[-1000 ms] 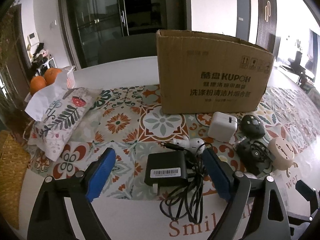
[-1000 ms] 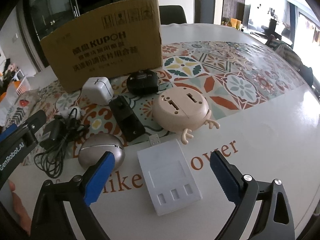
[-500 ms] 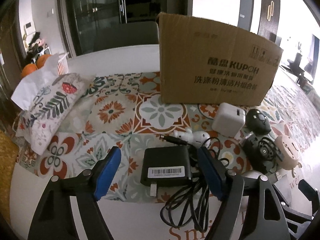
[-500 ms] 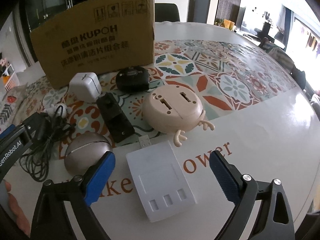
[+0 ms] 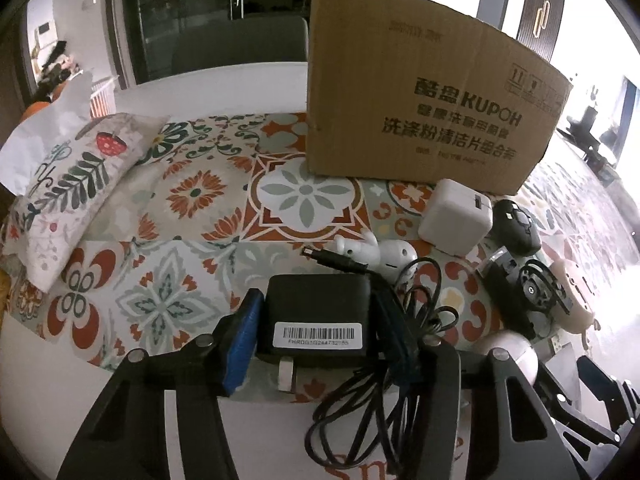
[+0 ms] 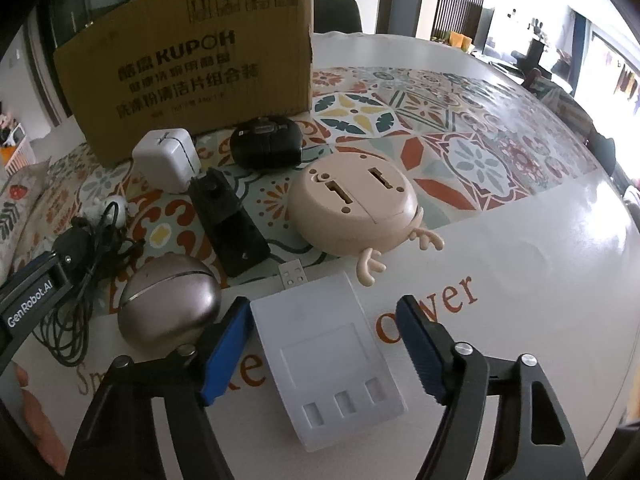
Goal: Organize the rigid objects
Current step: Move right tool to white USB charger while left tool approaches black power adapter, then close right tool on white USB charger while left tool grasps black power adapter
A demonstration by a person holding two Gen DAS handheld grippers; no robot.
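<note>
Reading "KUPOH": cardboard box (image 5: 424, 92)

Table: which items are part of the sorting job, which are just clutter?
Job: black adapter, white charger, cube plug, beige disc, silver egg, black mouse, cardboard box.

Clutter: pillow, tissue.

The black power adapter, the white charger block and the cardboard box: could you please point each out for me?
black power adapter (image 5: 318, 304): left wrist view, on its top face above the barcode label.
white charger block (image 6: 332, 360): right wrist view, on its flat top.
cardboard box (image 5: 424, 96): left wrist view, on its printed side.
</note>
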